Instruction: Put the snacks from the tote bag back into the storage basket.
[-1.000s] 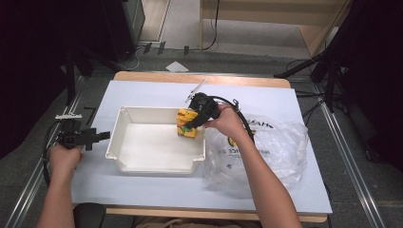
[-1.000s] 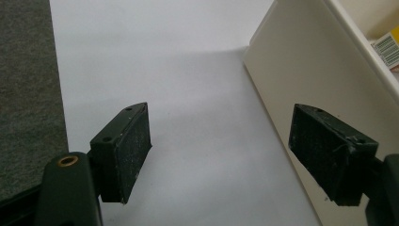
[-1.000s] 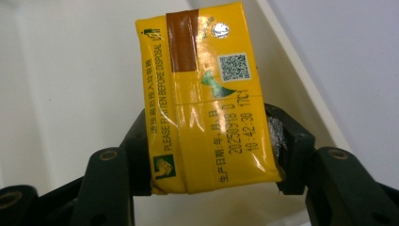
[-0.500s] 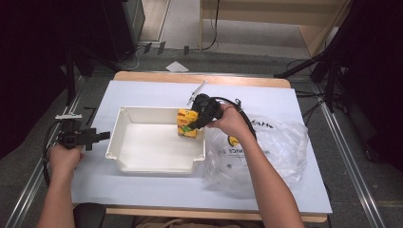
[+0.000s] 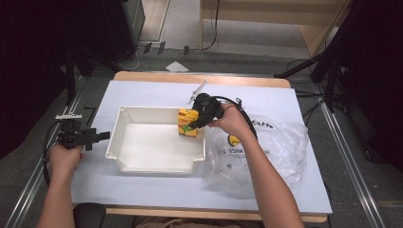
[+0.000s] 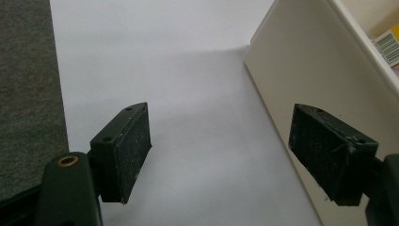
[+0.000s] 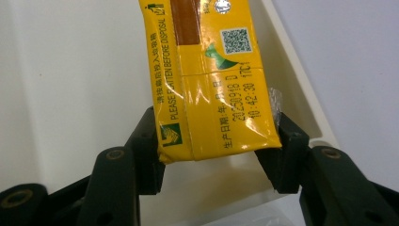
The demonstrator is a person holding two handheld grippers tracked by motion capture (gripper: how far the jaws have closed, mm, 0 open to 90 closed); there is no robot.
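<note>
- The right tool (image 5: 192,124) grips a yellow drink carton (image 5: 187,122) by one end, its black pads clamped on the two narrow sides; in the right gripper view the carton (image 7: 207,80) sticks out well beyond the jaws. Its jaws have just been closing and easing a touch on the carton, so the grip may be light, and the long free end could swing or slide out if the hand tilts.
- The carton is inside the white tray (image 5: 157,164), at its 2 o'clock corner, close against the right-hand wall; whether it rests on the floor of the tray cannot be told. A release from any height could tip it onto its side or bounce it against the wall.
- The soft pack dents easily; a harder squeeze could crush it or burst a seam.
- The crinkled plastic bag (image 5: 280,152) lies on the desk (image 5: 142,190) at 3 o'clock of the tray, just under the right forearm. A backward pull could drag the bag along or snag the trailing cable on it.
- The left tool (image 5: 97,137) hangs open and empty at 9 o'clock of the tray, its jaws just beside the outer wall (image 6: 301,70). A nudge there could shove the tray and shift the carton's landing spot.
</note>
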